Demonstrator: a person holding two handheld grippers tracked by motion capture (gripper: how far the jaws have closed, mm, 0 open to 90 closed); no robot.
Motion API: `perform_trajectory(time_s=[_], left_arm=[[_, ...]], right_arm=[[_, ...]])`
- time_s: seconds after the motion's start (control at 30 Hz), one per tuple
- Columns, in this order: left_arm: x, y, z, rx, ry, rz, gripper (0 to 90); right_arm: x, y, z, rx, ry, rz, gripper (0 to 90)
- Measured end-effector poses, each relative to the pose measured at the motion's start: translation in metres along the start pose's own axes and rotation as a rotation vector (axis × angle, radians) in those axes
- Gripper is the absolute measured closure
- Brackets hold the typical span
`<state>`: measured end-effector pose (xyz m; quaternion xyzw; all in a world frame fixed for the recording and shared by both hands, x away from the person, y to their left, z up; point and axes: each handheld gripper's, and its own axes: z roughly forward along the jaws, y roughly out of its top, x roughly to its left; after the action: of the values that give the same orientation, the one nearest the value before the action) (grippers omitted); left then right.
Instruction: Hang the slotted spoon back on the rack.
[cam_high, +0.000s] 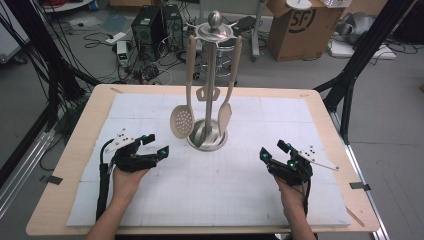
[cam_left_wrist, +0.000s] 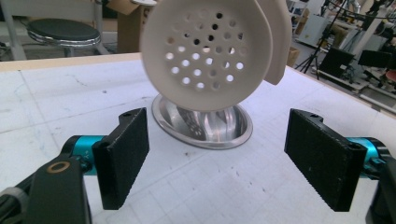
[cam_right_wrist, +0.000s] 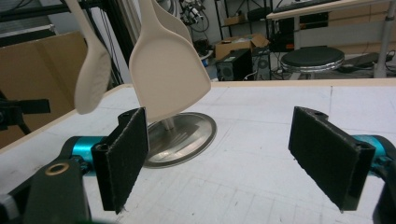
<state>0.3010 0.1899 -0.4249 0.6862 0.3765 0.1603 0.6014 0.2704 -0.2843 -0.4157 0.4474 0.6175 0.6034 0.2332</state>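
Note:
A steel utensil stand (cam_high: 210, 85) with a round base (cam_high: 206, 142) rises from the middle of the white mat. A beige perforated skimmer (cam_high: 182, 121) hangs from its left side, a beige spatula (cam_high: 225, 117) from its right, and a small slotted turner (cam_high: 207, 93) behind the pole. My left gripper (cam_high: 156, 144) rests low on the mat left of the base, open and empty. In the left gripper view the skimmer (cam_left_wrist: 205, 51) hangs just beyond the gripper (cam_left_wrist: 217, 158). My right gripper (cam_high: 273, 150) sits open and empty to the base's right. In the right gripper view it (cam_right_wrist: 219, 158) faces the spatula (cam_right_wrist: 168, 79).
The white mat (cam_high: 225, 190) covers most of the wooden table (cam_high: 70, 165). Beyond the far edge stand computer towers (cam_high: 150, 27), a cardboard box (cam_high: 300, 25) and loose cables. Black frame legs (cam_high: 360, 60) flank the table. A stool (cam_left_wrist: 63, 30) stands off the table.

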Motion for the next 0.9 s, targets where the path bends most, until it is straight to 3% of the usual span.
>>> perform_trajectory(time_s=[0.23,0.33,0.6,0.9], left_arm=[[0.005,-0.008,-0.007,-0.006,0.014,-0.011,22.4],[0.006,-0.01,-0.005,0.006,0.024,0.008,21.8],[-0.002,-0.014,-0.005,0.002,0.006,0.023,21.8],[0.0,-0.016,-0.008,0.006,0.01,0.013,21.8]], right_arm=[[0.003,0.0,0.008,0.017,0.019,0.0,19.2],[0.004,-0.001,0.01,0.029,0.021,-0.006,18.9],[0.004,-0.004,0.018,0.067,0.037,-0.01,18.4],[0.006,-0.006,0.025,0.09,0.053,-0.016,18.3]])
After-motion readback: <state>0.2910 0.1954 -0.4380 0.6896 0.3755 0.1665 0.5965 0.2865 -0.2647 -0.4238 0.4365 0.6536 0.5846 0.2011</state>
